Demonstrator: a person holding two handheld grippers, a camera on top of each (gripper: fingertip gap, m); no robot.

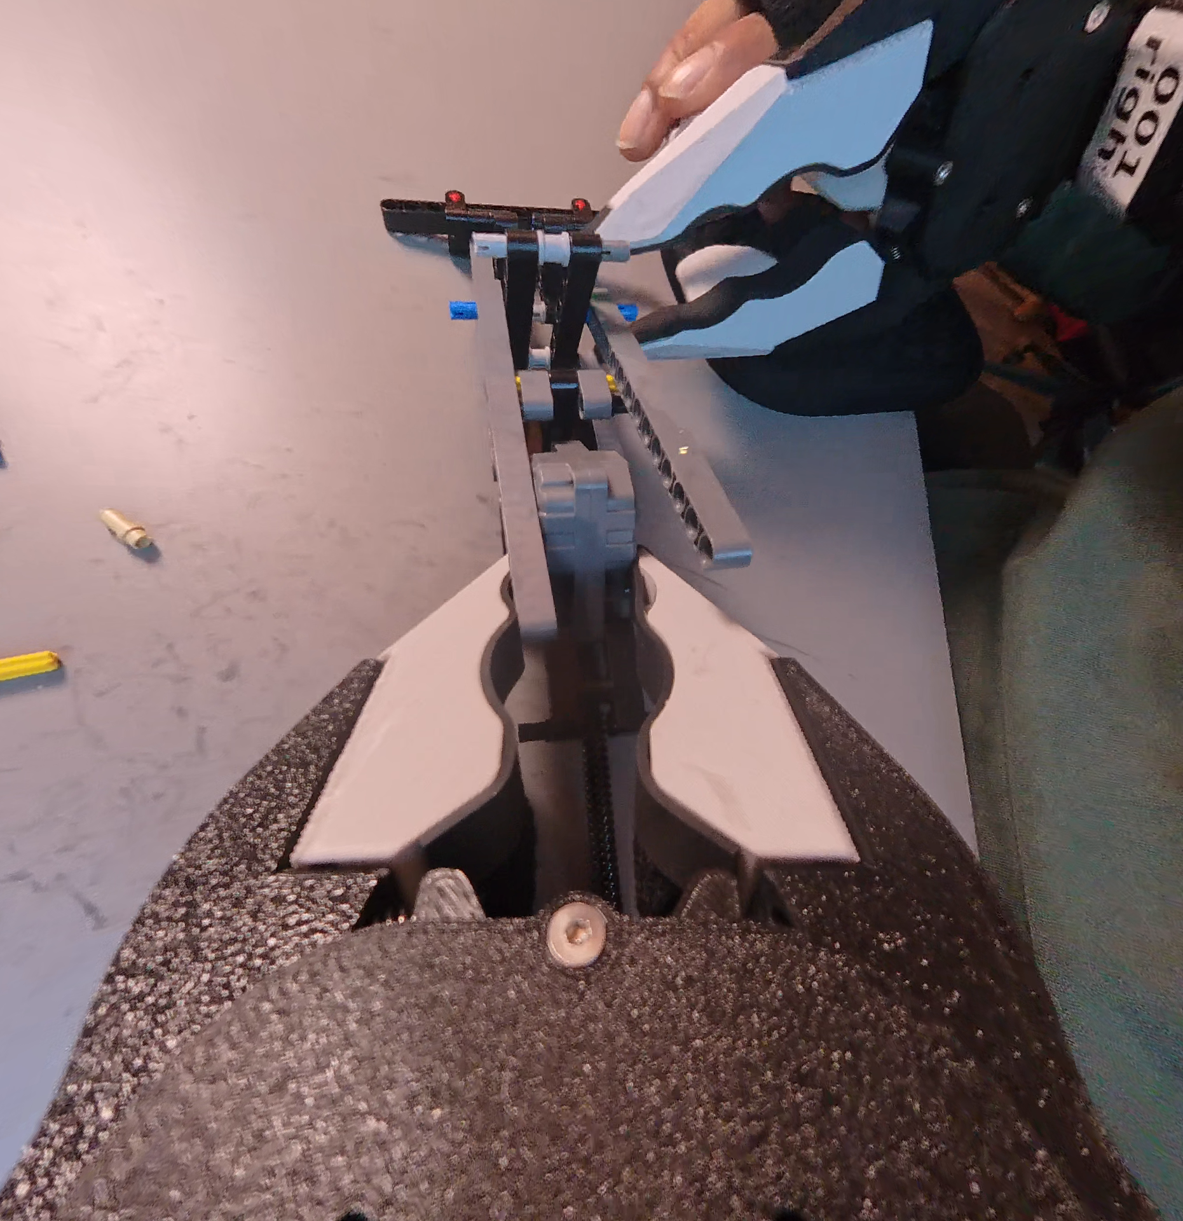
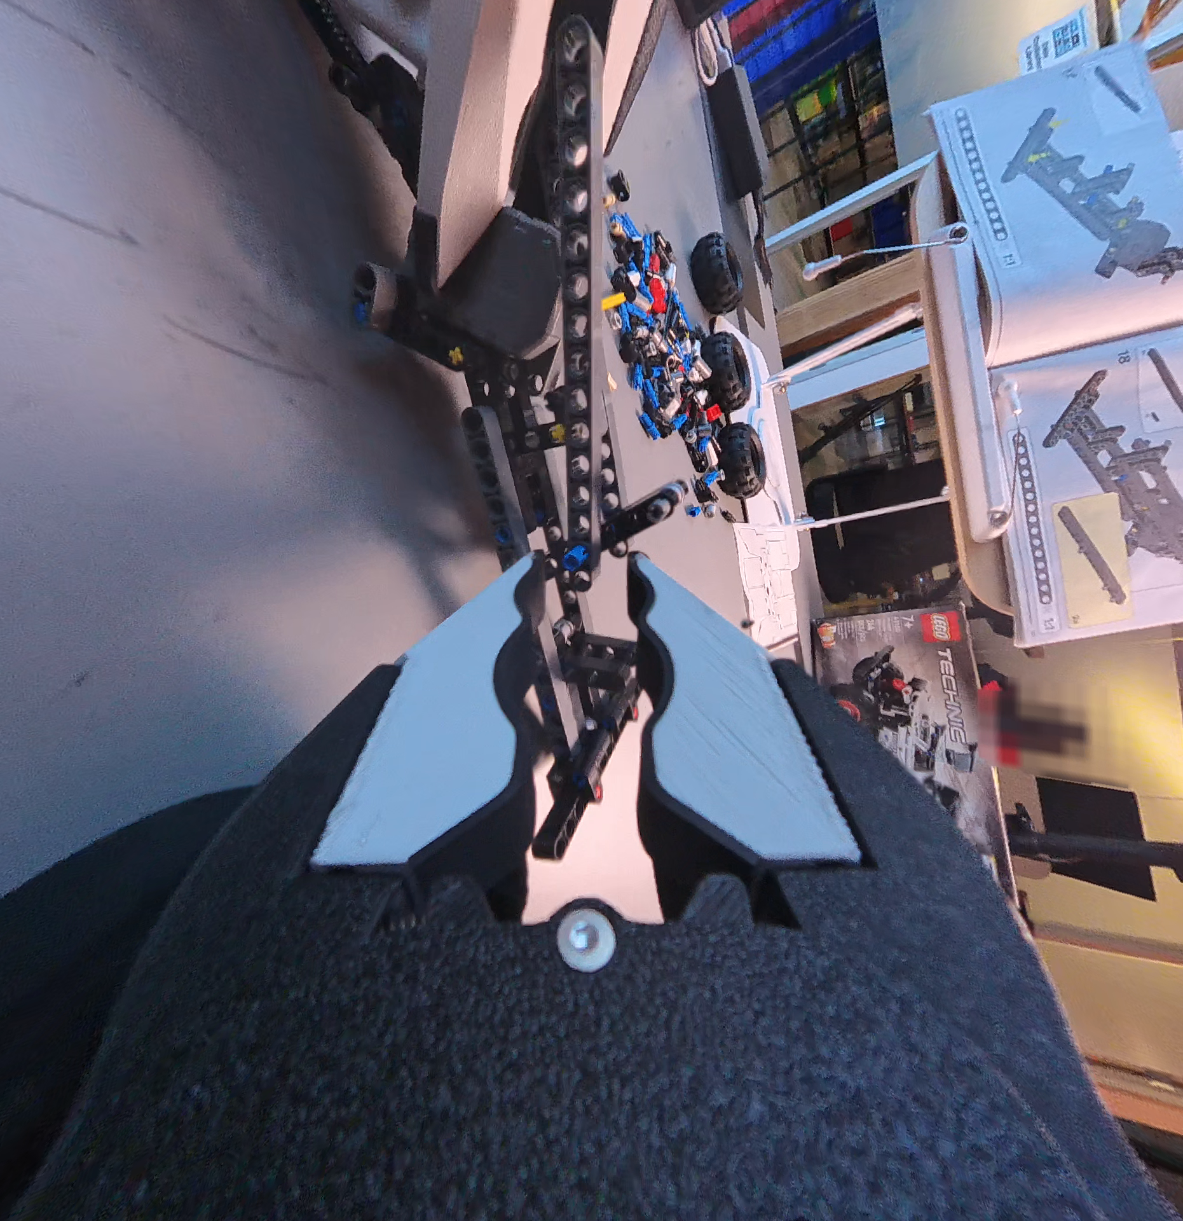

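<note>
My left gripper [image 1: 575, 568] is shut on the near end of a grey and black toy-brick assembly [image 1: 555, 343], clamping its grey gear block [image 1: 585, 509]. The assembly reaches forward to a black cross beam with red pins [image 1: 489, 215]. A long grey holed beam [image 1: 668, 469] joins it at the far end and splays out to the right. My right gripper [image 2: 583, 561] is open, its fingers on either side of that long beam [image 2: 578, 317] and a black frame [image 2: 602, 667]. It also shows in the left wrist view [image 1: 625, 284], with a person's fingers [image 1: 674, 86] resting on it.
Loose parts lie on the grey table [image 1: 245, 198]: a blue pin [image 1: 463, 310], a tan pin [image 1: 126, 528] and a yellow axle [image 1: 20, 667]. A pile of small parts [image 2: 661, 343], black tyres [image 2: 717, 271], an open booklet [image 2: 1070, 409] and a toy box [image 2: 905, 700] lie farther off. The table edge [image 1: 932, 594] runs on the right. The left gripper's tips are roughly 8 cm from the right gripper's.
</note>
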